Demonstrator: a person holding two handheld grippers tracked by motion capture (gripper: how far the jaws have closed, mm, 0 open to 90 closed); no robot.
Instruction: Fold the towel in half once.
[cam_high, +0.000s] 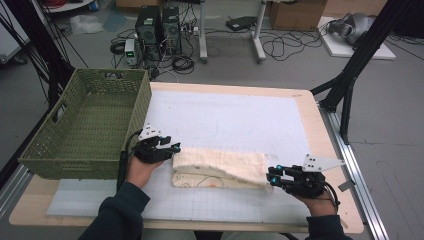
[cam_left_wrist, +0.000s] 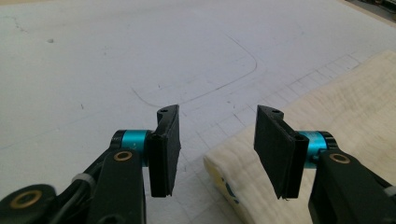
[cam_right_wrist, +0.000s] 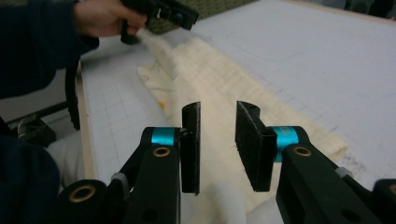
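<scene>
Cream folded cloth with a ribbed weave lay along the near part of the white gridded mat, stretched from one hand to the other. The upper layer did not cover the lower one fully; a strip with a small print stuck out at the near side.

Left gripper stood at the cloth's left end with jaws approx. half open. In the left gripper view the rounded fold end sat low between them, and the pads did not press on it. Right gripper was at the right end, jaws rather narrow but apart, w/ cloth behind the gap and nothing pinched.

Risks, as judgement: if only one side closed on the cloth, a pull would probably drag the layers apart and spoil the fold. A shallow bite could take only the top layer, so the bottom one would stay behind.

Room: the far half of the mat was bare, good for moving. The green woven plastic basket stood just beside the left gripper, so a sweep to the left could hit its wall. The right hand was near the wooden table's right edge.
</scene>
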